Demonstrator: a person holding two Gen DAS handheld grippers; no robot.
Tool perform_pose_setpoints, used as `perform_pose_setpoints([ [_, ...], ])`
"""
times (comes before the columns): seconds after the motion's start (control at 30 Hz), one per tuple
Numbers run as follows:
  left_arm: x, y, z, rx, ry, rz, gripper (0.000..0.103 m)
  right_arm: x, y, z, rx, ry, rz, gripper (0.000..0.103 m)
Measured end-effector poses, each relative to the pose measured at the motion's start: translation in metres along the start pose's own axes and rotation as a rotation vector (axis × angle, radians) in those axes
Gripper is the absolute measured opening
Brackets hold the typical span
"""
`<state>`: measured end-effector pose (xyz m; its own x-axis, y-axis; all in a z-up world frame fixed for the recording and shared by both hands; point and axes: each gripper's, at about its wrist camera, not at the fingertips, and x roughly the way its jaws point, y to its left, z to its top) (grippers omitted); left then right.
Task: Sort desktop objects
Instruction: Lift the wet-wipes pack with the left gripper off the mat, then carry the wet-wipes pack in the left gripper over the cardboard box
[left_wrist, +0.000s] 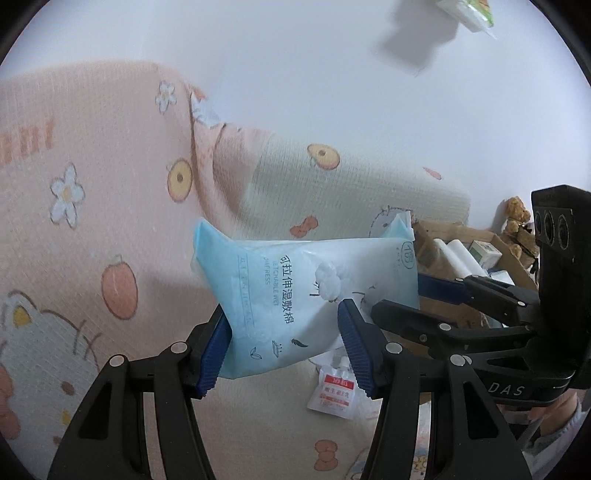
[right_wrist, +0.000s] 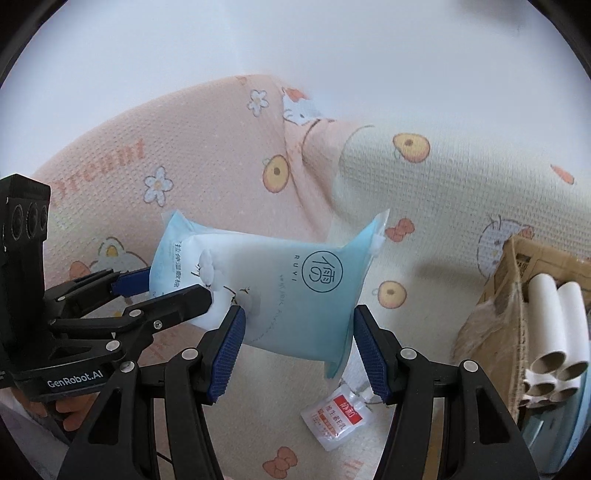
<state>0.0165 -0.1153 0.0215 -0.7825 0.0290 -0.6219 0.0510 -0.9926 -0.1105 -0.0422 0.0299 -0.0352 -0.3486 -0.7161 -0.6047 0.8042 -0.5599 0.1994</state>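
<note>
Blue-and-white soft pack (left_wrist: 295, 280), held up clear of the mat (left_wrist: 110, 184), roughly level, print side toward the near edge. Clamped at one end by the left gripper (left_wrist: 284, 339), ribbed blue pads pressing in on both flanks. Clamped at the other end by the right gripper (right_wrist: 299, 343) in the same way, with the film puckered where the pads bite.

Probably taken with two grips because of the limp, pillowy film: pinched at one end only, likely to sag, fold or slip out. Gripped low on the body rather than by the thin sealed fins, most likely for a firmer purchase.

Lying flat on the mat directly below: a small sachet (left_wrist: 332, 395) with a red label, untouched, well apart from both sets of fingers. Standing to the right: a cardboard box (right_wrist: 517, 266) already holding white tubes (right_wrist: 554, 332) and other small cartons, so plausibly the sorting bin. Judged mid-carry, with the pack off the mat but not yet over the box.
</note>
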Motion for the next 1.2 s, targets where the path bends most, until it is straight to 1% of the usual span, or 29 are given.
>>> perform_pose_setpoints([
  [0.17, -0.015, -0.007, 0.005, 0.009, -0.034, -0.016, 0.061, -0.019, 0.003, 0.002, -0.022, -0.034, -0.003, 0.058],
  [0.27, -0.020, -0.017, 0.007, 0.031, -0.051, -0.011, 0.061, -0.030, 0.001, 0.002, -0.022, -0.059, -0.005, 0.059],
  [0.4, -0.023, -0.034, 0.008, 0.071, -0.058, -0.012, 0.061, -0.040, -0.005, -0.002, -0.018, -0.069, -0.016, 0.059],
  [0.53, -0.023, -0.052, 0.009, 0.095, -0.054, -0.032, 0.061, -0.050, -0.016, -0.005, 0.008, -0.064, -0.035, 0.059],
  [0.73, -0.024, -0.079, 0.007, 0.137, -0.055, -0.064, 0.061, -0.072, -0.037, -0.014, 0.045, -0.085, -0.040, 0.059],
  [1.03, -0.020, -0.121, 0.004, 0.223, -0.048, -0.082, 0.061, -0.097, -0.065, -0.030, 0.098, -0.107, -0.053, 0.059],
  [1.2, -0.014, -0.147, 0.004, 0.291, -0.041, -0.083, 0.061, -0.109, -0.087, -0.038, 0.159, -0.121, -0.048, 0.059],
])
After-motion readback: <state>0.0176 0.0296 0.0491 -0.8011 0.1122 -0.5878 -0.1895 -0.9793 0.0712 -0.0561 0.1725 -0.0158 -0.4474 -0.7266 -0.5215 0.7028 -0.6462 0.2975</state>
